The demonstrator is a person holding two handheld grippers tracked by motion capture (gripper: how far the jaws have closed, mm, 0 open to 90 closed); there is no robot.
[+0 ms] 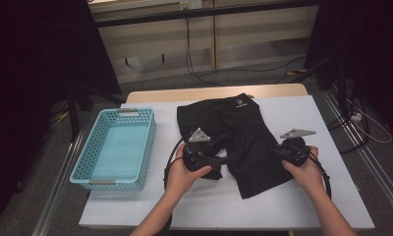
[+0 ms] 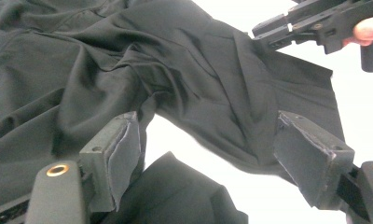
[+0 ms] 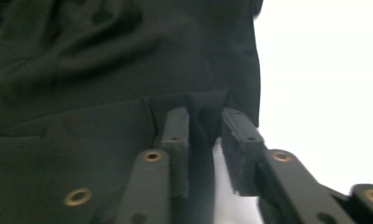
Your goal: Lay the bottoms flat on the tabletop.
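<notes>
A pair of black shorts [image 1: 234, 125] lies crumpled on the white table [image 1: 307, 115], waistband at the far side. My left gripper [image 1: 219, 158] sits at the shorts' left leg, jaws wide open. In the left gripper view the fabric [image 2: 175, 60] spreads ahead of the left gripper [image 2: 208, 119], and nothing is held between its pads [image 2: 124, 149]. My right gripper [image 1: 278, 150] is at the right leg's edge. The right gripper view shows the right gripper [image 3: 205, 114] shut on a fold of the shorts [image 3: 105, 70]. The left gripper view also shows the right gripper [image 2: 287, 30] at that edge.
A light blue mesh basket [image 1: 148, 145] stands empty on the table's left part. Bare white table lies right of the shorts and along the front edge. Beyond the table are a floor with cables [image 1: 199, 73] and dark stands at both sides.
</notes>
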